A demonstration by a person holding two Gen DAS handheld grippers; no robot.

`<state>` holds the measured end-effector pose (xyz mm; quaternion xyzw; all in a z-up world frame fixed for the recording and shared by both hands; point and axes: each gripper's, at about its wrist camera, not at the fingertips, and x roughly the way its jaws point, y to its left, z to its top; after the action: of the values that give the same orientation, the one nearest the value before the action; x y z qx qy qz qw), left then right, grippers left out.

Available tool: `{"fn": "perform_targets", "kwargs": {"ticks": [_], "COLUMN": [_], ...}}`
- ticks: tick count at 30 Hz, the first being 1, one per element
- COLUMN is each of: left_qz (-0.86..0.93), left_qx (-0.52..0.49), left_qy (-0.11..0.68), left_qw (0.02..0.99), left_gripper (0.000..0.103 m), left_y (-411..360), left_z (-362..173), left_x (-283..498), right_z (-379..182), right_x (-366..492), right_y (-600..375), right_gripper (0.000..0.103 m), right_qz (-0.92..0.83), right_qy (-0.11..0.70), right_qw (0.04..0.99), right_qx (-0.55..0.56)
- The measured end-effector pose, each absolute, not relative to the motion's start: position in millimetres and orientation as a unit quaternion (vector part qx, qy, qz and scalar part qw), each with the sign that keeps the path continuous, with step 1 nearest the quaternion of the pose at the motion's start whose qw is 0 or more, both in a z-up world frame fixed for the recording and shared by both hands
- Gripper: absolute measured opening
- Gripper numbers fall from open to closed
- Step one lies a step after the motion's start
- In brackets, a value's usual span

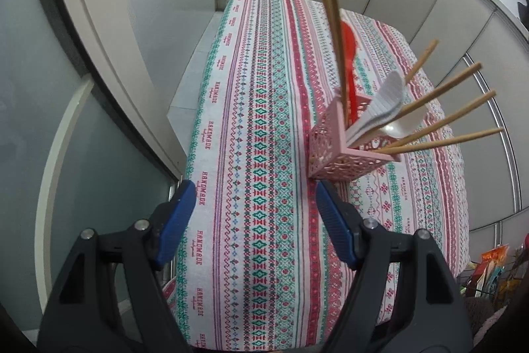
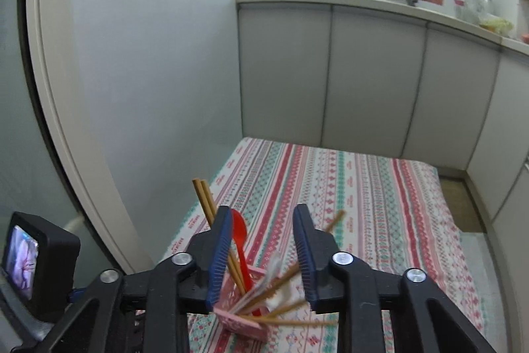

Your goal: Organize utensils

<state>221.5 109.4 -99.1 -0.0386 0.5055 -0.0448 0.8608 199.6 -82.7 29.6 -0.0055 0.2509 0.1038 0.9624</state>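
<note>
Pink holder (image 2: 243, 325) is crowded; my right fingers (image 2: 261, 253), spread and empty above it, could snag a splayed chopstick (image 2: 281, 282) and tip it. Left fingers (image 1: 253, 220) spread, empty

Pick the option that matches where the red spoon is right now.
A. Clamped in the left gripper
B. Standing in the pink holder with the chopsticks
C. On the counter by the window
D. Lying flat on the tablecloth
B: the red spoon stands upright inside the pink holder beside the wooden chopsticks, and the left gripper is open with nothing between its pads.
</note>
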Motion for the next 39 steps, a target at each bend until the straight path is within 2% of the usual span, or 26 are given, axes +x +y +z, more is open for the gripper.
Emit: {"fn": "perform_targets", "kwargs": {"ticks": [2, 4, 6, 11, 13, 18, 19, 20, 29, 39], "left_qz": [-0.048, -0.049, -0.049, -0.051, -0.044, -0.042, -0.052, -0.051, -0.025, -0.013], "left_qx": [-0.033, -0.027, -0.02, -0.009, -0.016, -0.015, 0.002, 0.004, 0.02, 0.027], "left_qy": [0.493, 0.482, 0.473, 0.443, 0.459, 0.439, 0.464, 0.457, 0.411, 0.406], "left_qw": [0.868, 0.874, 0.879, 0.895, 0.887, 0.897, 0.884, 0.888, 0.911, 0.913], "left_gripper": [0.076, 0.082, 0.083, 0.088, 0.096, 0.1, 0.101, 0.101, 0.102, 0.102], "left_y": [104, 99, 94, 78, 72, 56, 54, 50, 27, 10], "left_z": [-91, -84, -77, -52, -41, -16, -12, -7, 22, 27], "left_x": [211, 200, 190, 160, 150, 119, 116, 108, 57, 28], "right_z": [36, 38, 38, 33, 31, 32, 33, 35, 37, 30], "right_x": [184, 170, 154, 117, 102, 64, 59, 49, 2, -23], "right_y": [-101, -117, -136, -180, -193, -210, -212, -213, -220, -216], "right_gripper": [0.038, 0.044, 0.055, 0.07, 0.075, 0.094, 0.096, 0.1, 0.102, 0.102], "right_qz": [0.1, 0.092, 0.079, 0.036, 0.019, -0.002, -0.007, -0.014, -0.066, -0.087], "right_qy": [0.255, 0.259, 0.262, 0.276, 0.282, 0.289, 0.289, 0.288, 0.298, 0.3], "right_qw": [0.962, 0.961, 0.961, 0.959, 0.957, 0.955, 0.955, 0.955, 0.95, 0.949], "right_qx": [0.012, 0.024, 0.037, 0.061, 0.065, 0.072, 0.073, 0.071, 0.066, 0.046]}}
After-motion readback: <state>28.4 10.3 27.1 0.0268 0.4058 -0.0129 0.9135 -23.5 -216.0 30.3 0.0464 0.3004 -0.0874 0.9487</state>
